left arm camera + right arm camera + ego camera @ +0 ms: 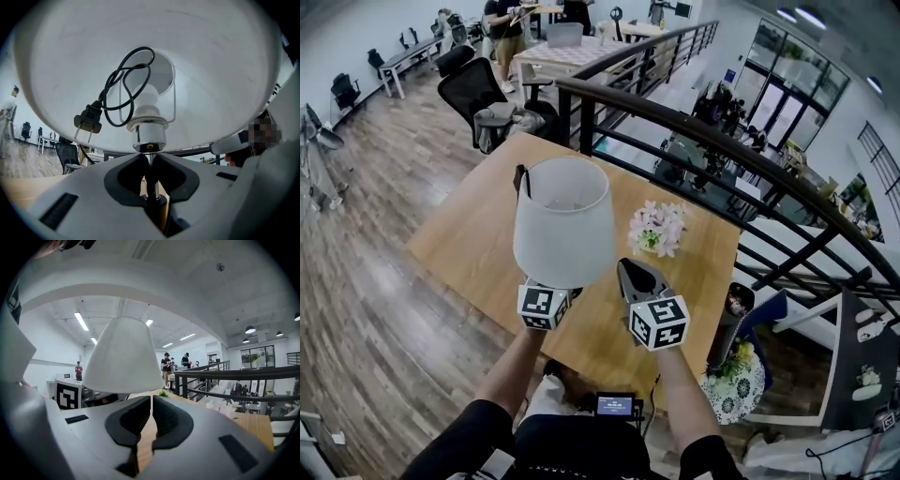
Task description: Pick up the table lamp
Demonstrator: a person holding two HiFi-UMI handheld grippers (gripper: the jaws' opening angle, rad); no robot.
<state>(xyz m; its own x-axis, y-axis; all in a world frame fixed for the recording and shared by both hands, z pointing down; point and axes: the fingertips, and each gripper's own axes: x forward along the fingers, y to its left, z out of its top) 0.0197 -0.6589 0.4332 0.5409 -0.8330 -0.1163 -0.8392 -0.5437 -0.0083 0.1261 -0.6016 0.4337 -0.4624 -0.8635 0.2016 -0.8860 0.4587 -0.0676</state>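
Note:
The table lamp has a white shade [562, 220] and hangs in the air above the wooden table [478, 220]. My left gripper [149, 161] is shut on its thin metal stem [150, 180] just under the socket. In the head view the left gripper [555, 289] sits mostly hidden under the shade. A black cord with its plug [88, 123] is tucked up inside the shade. My right gripper [630, 270] hovers beside the lamp, to its right. Its jaws [152, 401] are shut with nothing between them. In the right gripper view the shade [123, 357] fills the left centre.
A bunch of pale flowers [657, 228] lies on the table right of the lamp. A black railing [694, 131] runs behind the table with a drop beyond. A dark cylinder [731, 323] stands off the right edge. Office chairs [483, 94] and people stand far back.

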